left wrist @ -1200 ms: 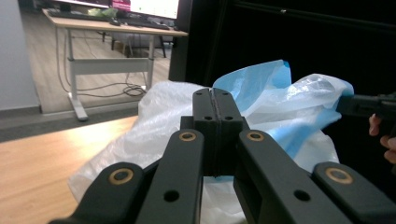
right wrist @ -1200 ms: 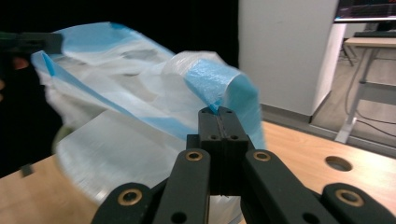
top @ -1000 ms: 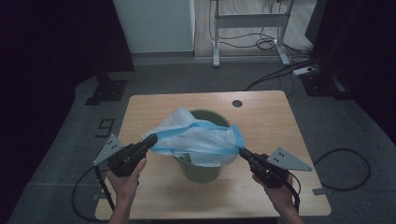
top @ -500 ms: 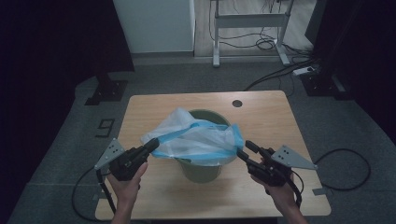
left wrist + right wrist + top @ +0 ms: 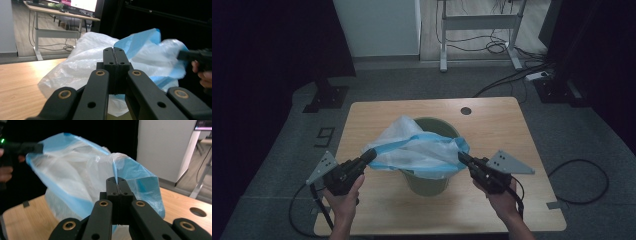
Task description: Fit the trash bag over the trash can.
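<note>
Bag [image 5: 419,150] stretched over bin [image 5: 428,180], mid table [image 5: 512,130]. L gripper [image 5: 371,155] pinches its left edge, jaws pressed together. R gripper [image 5: 461,158] jaws just opened, re-shut on right edge: re-grip, mouth spread wider vs. a second ago. Floor marking "9" [image 5: 325,136] left of table.

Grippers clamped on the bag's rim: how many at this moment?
2. The left gripper pinches the blue-edged plastic bag at its left side, the right gripper at its right side; both hold it stretched above the green bin.
</note>
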`<state>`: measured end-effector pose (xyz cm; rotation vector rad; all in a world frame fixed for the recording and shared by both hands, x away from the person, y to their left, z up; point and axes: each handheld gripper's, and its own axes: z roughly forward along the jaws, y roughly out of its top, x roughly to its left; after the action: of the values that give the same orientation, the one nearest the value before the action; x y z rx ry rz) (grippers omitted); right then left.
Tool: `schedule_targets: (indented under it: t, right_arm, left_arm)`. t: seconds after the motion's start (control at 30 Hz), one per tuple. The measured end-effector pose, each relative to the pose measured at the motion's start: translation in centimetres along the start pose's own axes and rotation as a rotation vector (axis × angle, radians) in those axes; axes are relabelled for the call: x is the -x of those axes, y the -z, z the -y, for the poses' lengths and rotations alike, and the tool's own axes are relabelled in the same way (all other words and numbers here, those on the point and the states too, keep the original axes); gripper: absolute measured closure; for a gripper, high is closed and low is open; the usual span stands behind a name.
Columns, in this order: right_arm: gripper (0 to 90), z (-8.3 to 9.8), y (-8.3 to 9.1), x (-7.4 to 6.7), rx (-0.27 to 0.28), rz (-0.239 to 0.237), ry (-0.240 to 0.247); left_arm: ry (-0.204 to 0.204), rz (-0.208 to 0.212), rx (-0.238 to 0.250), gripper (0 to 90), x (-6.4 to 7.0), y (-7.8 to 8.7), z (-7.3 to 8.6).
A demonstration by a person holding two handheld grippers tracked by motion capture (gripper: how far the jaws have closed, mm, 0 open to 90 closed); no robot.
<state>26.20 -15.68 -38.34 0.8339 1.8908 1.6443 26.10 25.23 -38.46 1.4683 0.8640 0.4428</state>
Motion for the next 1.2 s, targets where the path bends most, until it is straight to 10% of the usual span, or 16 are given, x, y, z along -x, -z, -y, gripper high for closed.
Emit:
schedule_targets:
  t: [0.37, 0.53, 0.87, 1.2]
  right_arm:
    - [89.2, 2.3, 1.0, -1.0, -0.04, -0.032, 0.01]
    - [89.2, 2.1, 0.8, -0.8, -0.043, -0.03, 0.012]
    - [89.1, 0.5, 0.2, -0.7, -0.054, -0.032, 0.036]
    - [89.1, 0.3, -0.1, -0.1, -0.059, -0.029, 0.025]
  left_arm:
    - [-0.001, 0.0, 0.02, 78.3, 0.7, 0.5, -0.5]
    - [-0.044, 0.007, -0.044, 54.3, 1.9, 0.1, -1.9]
    - [-0.136, 0.04, -0.145, 41.9, 3.7, -1.5, -4.3]
    - [-0.137, 0.048, -0.217, 33.0, 4.1, -3.9, -4.5]
